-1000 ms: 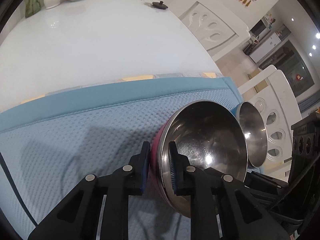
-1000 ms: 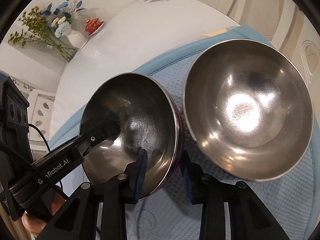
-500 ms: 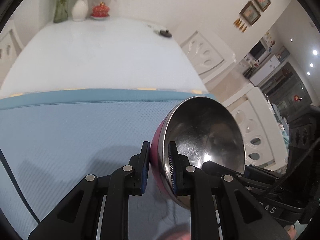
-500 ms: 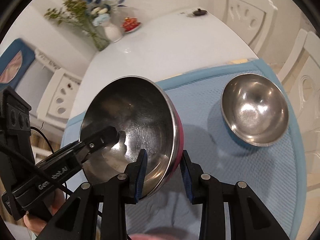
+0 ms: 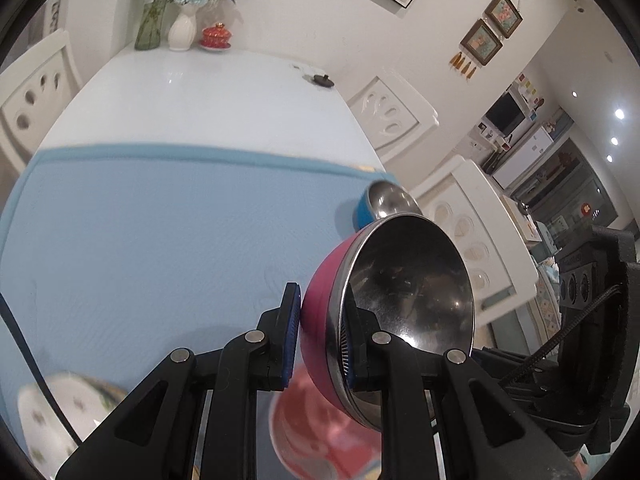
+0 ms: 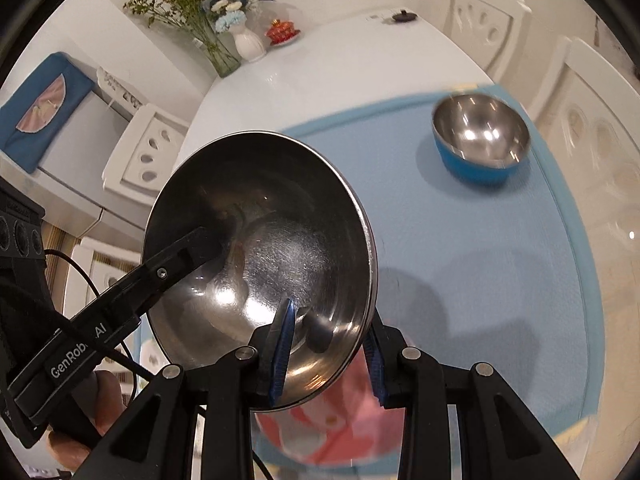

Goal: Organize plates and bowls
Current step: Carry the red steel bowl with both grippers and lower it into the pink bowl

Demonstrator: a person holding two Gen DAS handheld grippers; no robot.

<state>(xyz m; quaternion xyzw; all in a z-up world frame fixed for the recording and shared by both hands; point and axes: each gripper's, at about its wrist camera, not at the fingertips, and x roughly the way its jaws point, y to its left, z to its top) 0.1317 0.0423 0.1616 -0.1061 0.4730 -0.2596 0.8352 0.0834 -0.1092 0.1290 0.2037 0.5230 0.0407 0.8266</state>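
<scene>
Both grippers hold one pink-sided steel bowl [image 5: 404, 300] by opposite rims, lifted above the blue mat. My left gripper [image 5: 318, 334] is shut on its rim, one finger inside and one outside. My right gripper [image 6: 328, 344] is shut on the other rim of the same bowl [image 6: 260, 248]. A blue-sided steel bowl [image 6: 480, 140] stands upright on the mat's far right corner; it also shows in the left wrist view [image 5: 380, 204]. A pink bowl [image 6: 328, 424] lies blurred below the held bowl.
The blue mat [image 5: 140, 220] covers the near end of a white table [image 5: 200, 96]. A white patterned dish [image 5: 52, 420] sits at the mat's near left. Vases with flowers [image 5: 180, 20] and a red lidded cup [image 5: 216, 36] stand at the far end. White chairs [image 6: 592, 128] flank the table.
Both grippers have lifted the pink-sided bowl higher and back from the blue-sided bowl, which now looks farther away. A pink bowl and a white dish have come into view below.
</scene>
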